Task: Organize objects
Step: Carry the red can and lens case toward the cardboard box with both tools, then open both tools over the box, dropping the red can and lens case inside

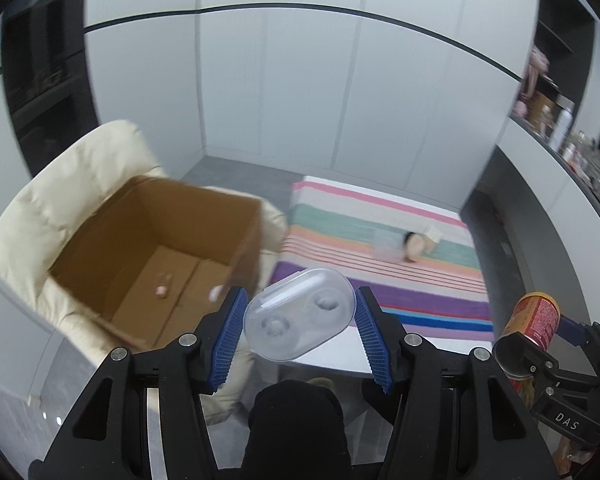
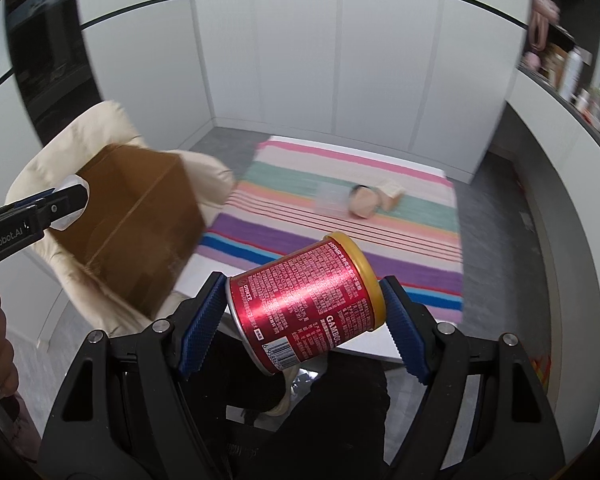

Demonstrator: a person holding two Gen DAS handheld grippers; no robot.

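Note:
My left gripper (image 1: 300,318) is shut on a clear plastic case (image 1: 298,314) with two round wells, held in the air just right of an open cardboard box (image 1: 156,256) that sits on a cream chair (image 1: 60,200). A small pink item (image 1: 162,289) lies inside the box. My right gripper (image 2: 304,304) is shut on a red can with a yellow lid (image 2: 304,300), tilted on its side. The can (image 1: 534,320) also shows in the left wrist view at far right. The box (image 2: 136,220) and left gripper (image 2: 66,200) show at left in the right wrist view.
A striped cloth (image 2: 340,216) covers a table ahead, with a few small blurred items (image 2: 360,200) on it. Grey cabinet doors (image 2: 340,60) stand behind. A cluttered shelf (image 2: 572,68) runs along the right wall. A dark-clothed leg (image 1: 296,420) is below.

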